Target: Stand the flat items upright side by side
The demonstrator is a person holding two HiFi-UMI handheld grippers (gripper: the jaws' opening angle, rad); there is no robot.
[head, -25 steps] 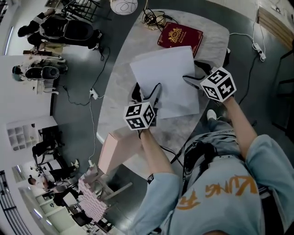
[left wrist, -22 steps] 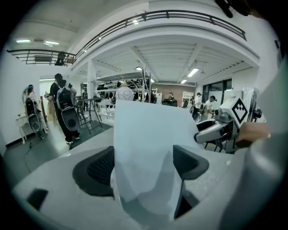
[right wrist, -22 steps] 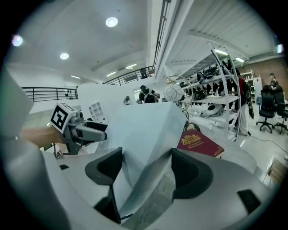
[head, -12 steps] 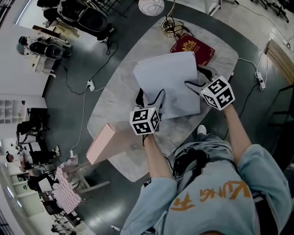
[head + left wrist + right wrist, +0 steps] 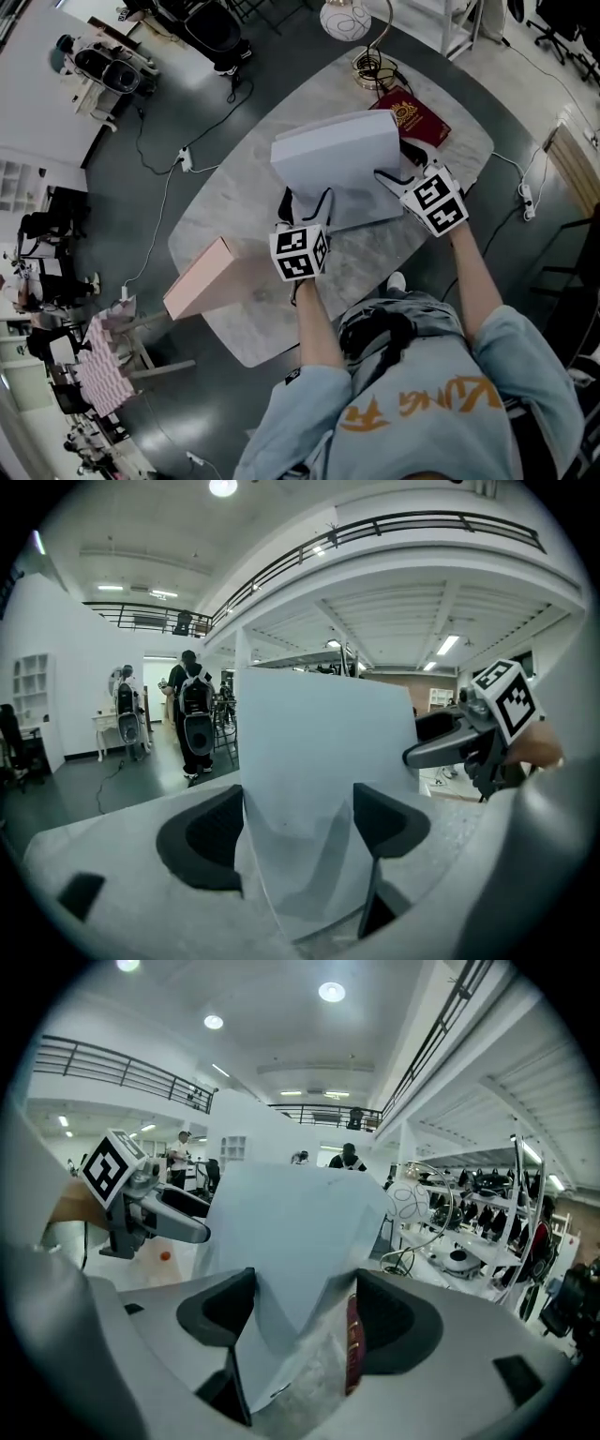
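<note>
A pink box (image 5: 202,281) lies flat, jutting over the left edge of the grey marble table (image 5: 234,216), well apart from the work at the table's middle. A person in a pale blue shirt (image 5: 422,412) stands at the table's near side with a two-jaw gripper in each hand. The left gripper (image 5: 307,202) takes the near left corner of a white flat item (image 5: 342,169). Its jaws have just been closing, and its own view shows that corner filling the gap between them, both pads against it. The item sits over the table's middle at a slant, neither flat nor upright, its broad face turned up toward the head camera. At the table's far end, a globe lamp (image 5: 345,19) rises on a curved stem above a coil of cable (image 5: 370,67). The right gripper (image 5: 392,159) clamps the item's right-hand edge, its jaws set wide with the item wedged between them. A red book (image 5: 417,120) with a gold crest lies flat at the table's far right end, partly hidden by the raised item. Whether the item's lower edge touches the tabletop cannot be told.
</note>
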